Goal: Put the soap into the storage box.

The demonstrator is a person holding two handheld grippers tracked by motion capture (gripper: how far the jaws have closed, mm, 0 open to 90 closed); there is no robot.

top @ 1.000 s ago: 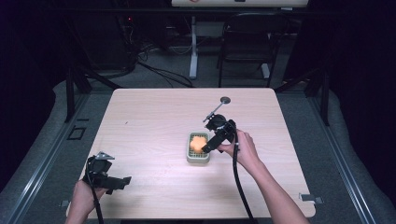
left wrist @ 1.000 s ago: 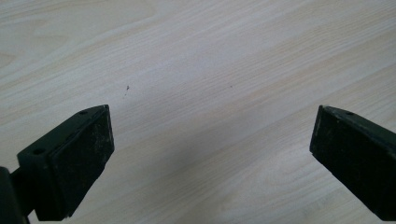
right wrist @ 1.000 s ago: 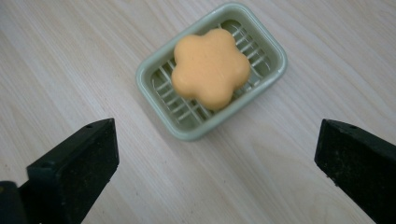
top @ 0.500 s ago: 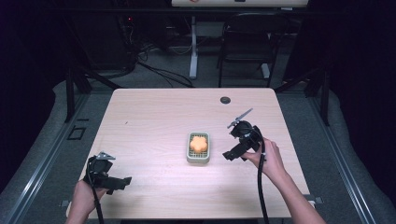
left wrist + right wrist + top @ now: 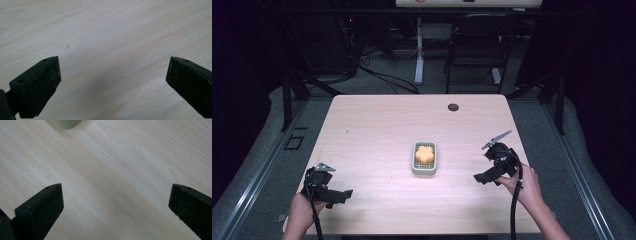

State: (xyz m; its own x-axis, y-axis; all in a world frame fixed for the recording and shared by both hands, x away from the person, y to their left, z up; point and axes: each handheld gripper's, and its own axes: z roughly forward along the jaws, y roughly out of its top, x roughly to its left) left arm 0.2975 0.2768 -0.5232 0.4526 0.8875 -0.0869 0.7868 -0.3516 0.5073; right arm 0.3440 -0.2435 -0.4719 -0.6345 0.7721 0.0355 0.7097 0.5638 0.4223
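Note:
A small grey-green tray sits near the middle of the wooden table, with an orange flower-shaped piece lying in it. My right gripper hovers to the right of the tray, apart from it, jaws wide open and empty. The tray's corner shows at the top edge of the right gripper view, beyond its fingers. My left gripper rests near the front left corner, open over bare wood, with its fingers far apart.
A small black round object lies near the table's far edge. Dark floor with cables, a chair and stands surrounds the table. Rails run along both sides.
My right gripper has drawn back from above the tray toward the right front of the table, leaving the orange piece in the tray. The left gripper has stayed put.

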